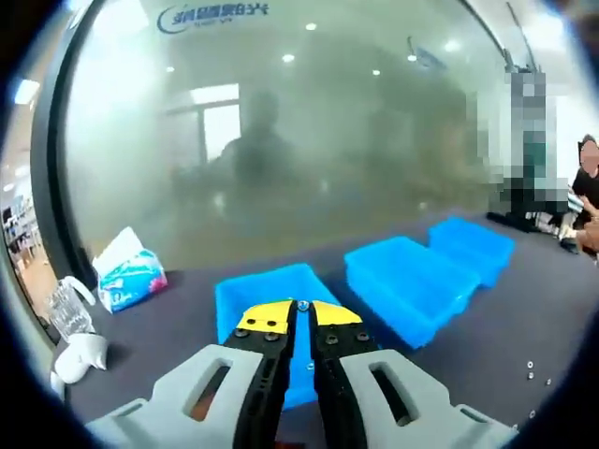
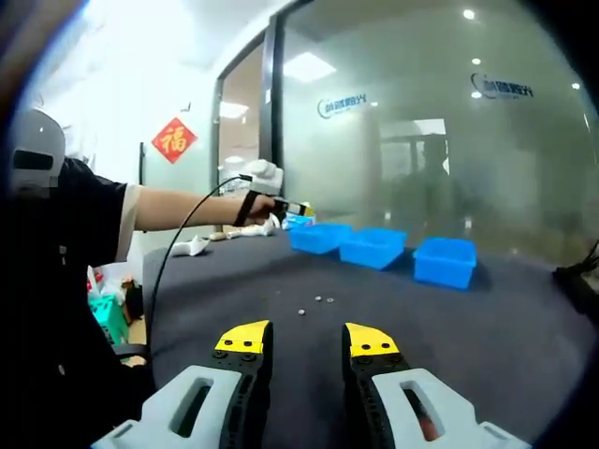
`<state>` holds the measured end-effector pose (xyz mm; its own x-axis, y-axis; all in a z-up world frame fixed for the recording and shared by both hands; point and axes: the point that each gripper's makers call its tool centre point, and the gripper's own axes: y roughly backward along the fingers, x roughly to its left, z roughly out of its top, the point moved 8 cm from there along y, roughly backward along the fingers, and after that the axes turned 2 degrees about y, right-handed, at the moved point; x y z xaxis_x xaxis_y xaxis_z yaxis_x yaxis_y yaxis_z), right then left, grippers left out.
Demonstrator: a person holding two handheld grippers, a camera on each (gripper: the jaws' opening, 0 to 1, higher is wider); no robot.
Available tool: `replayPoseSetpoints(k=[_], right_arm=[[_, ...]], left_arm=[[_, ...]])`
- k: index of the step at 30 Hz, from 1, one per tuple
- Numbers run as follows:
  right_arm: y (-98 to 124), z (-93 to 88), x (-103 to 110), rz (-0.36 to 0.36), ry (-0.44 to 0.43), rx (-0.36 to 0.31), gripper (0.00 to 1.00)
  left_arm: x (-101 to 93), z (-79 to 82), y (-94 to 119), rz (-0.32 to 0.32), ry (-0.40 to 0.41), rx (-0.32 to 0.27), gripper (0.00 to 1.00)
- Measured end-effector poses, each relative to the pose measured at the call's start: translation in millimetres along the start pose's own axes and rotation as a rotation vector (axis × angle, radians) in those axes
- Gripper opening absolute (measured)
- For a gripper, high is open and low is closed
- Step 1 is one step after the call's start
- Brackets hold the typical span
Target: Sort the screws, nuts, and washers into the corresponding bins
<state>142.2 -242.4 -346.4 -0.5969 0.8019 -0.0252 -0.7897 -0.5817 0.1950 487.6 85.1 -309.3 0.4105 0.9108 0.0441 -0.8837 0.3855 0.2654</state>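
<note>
Left gripper (image 1: 301, 309) pinched — right gripper (image 2: 299, 339) parted

wall: frosted glass (image 1: 309, 159), blue logo (image 2: 504, 88) | table: dark grey (image 2: 524, 318) | light: ceiling spots | decor: red diamond sign (image 2: 173, 139)

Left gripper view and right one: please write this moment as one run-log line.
left tongs: shut on small part, over nearest blue bin | right tongs: open, empty | loose parts on table

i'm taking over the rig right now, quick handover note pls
Left gripper: jaws shut on a small metal piece, held over the nearest blue bin.
Right gripper: jaws open, empty, above the dark table.
Three blue bins sit in a row; the middle bin and far bin are beyond.
Done: one piece picked up. Left: release it, then sort the loose hardware.
</note>
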Motion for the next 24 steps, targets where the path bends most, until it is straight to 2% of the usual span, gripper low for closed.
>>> replayPoseSetpoints(k=[3, 5, 8, 12, 16, 18, 19, 24], right_arm=[[1, -0.2, 0, 0.001, -0.001, -0.001, 0.26], [1, -0.3, 0, 0.001, -0.001, -0.003, 0.26], [1, -0.7, 0, 0.0, -0.004, -0.004, 0.26], [1, -1.1, 0, -0.002, -0.001, -0.001, 0.26], [1, -0.5, 0, -0.005, 0.003, 0.001, 0.26], [1, 0.1, -1, -0.012, 0.009, 0.001, 0.26], [2, 0.6, -2, -0.016, 0.011, 0.0, 0.26], [4, 4.7, -4, -0.034, 0.013, -0.013, 0.26]], left_arm=[[0.0, -1.4, 0, 0.0, -0.017, 0.002, 0.21], [0.9, -2.1, 1, 0.001, -0.018, -0.005, 0.22], [1.7, -4.7, 4, 0.005, -0.014, -0.005, 0.3], [-4.2, -7.8, 13, -0.035, -0.006, -0.007, 0.41], [-10.6, -14.0, 28, -0.068, -0.017, -0.018, 0.41], [-16.0, -19.8, 39, -0.093, -0.09, -0.019, 0.41], [-18.6, -22.7, 43, -0.1, -0.098, -0.02, 0.41], [-24.7, -27.0, 68, -0.137, -0.084, -0.043, 0.41]])
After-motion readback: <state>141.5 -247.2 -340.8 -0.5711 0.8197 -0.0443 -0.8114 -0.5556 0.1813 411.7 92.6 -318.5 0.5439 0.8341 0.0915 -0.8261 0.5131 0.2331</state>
